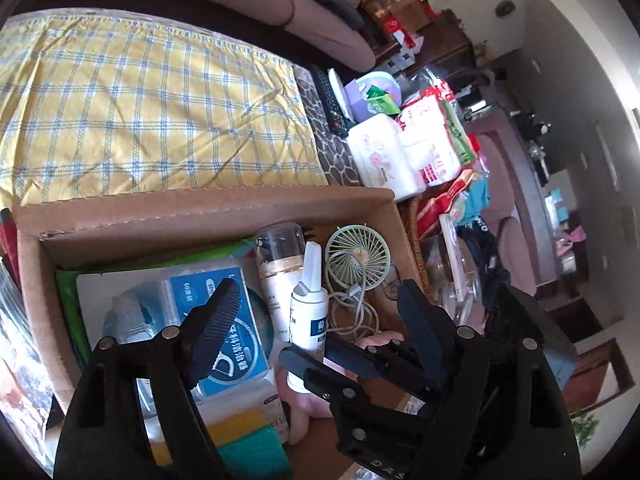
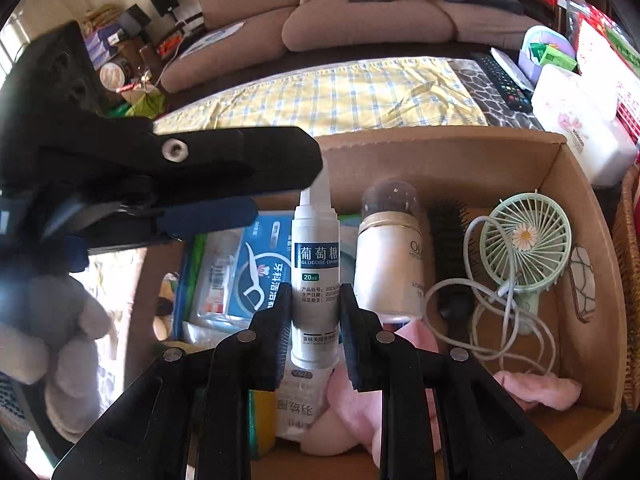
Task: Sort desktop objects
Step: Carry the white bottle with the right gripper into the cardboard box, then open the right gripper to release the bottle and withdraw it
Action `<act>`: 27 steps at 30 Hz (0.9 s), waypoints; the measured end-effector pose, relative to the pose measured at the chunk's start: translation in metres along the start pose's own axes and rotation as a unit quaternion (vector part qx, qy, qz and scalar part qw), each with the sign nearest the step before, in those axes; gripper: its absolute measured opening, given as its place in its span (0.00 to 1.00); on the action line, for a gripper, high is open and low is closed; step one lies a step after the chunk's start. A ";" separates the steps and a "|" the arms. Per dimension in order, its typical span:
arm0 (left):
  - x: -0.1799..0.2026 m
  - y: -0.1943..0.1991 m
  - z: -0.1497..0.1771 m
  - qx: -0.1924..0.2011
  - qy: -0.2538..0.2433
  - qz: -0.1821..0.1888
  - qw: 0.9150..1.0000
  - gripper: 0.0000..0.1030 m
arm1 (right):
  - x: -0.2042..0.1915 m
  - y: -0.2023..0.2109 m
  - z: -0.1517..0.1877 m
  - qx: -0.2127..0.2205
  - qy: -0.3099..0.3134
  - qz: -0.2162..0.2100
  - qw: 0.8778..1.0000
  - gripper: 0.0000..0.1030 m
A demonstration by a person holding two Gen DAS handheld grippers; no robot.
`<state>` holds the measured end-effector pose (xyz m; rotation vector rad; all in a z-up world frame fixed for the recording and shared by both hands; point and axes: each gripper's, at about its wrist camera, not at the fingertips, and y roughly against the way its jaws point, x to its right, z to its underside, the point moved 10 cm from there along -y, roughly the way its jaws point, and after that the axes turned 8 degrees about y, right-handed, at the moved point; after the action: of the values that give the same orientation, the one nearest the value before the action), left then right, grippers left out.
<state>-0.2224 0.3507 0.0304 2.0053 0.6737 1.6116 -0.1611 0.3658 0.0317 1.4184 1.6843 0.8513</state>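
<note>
A small white glucose bottle [image 2: 316, 264] with a pointed nozzle is pinched at its lower body by my right gripper [image 2: 316, 292], which is shut on it. It hangs over an open cardboard box [image 2: 440, 144]. In the left wrist view the same bottle [image 1: 308, 308] stands nozzle-up between the wide-apart fingers of my left gripper [image 1: 318, 288], which is open and does not touch it. The right gripper's black jaws with blue pads cross in front there. The left gripper [image 2: 286, 186] reaches in from the upper left of the right wrist view, with a grey-gloved hand [image 2: 60, 340] below it.
The box [image 1: 200, 208] holds a blue floss-pick pack [image 2: 260, 264], a lotion bottle [image 2: 388, 248], a hairbrush [image 2: 446, 224], a green mini fan [image 2: 524, 240] with its white cable, pink cloth [image 2: 536, 392] and a sponge [image 1: 248, 440]. Behind it lie a yellow checked cloth [image 1: 140, 100], remotes [image 1: 330, 100] and a tissue pack [image 1: 384, 152].
</note>
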 end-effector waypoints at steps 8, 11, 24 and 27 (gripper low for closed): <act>-0.025 0.025 -0.009 0.018 0.025 -0.002 1.000 0.76 | 0.002 -0.015 0.011 -0.031 0.011 0.025 0.999 0.22; -0.028 0.030 -0.006 0.017 0.029 0.007 0.999 0.76 | 0.003 -0.020 0.011 -0.035 0.005 0.032 0.999 0.23; -0.036 0.098 0.030 0.031 -0.027 -0.008 0.999 0.89 | -0.006 0.045 0.006 0.043 -0.058 -0.015 0.997 0.37; -0.052 0.132 0.044 0.050 -0.052 -0.030 0.997 1.00 | -0.025 0.063 0.006 0.062 -0.053 -0.026 0.996 0.40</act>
<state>-0.1785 0.2141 0.0676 2.1034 0.7811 1.4543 -0.1239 0.3511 0.0866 1.4685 1.7096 0.6412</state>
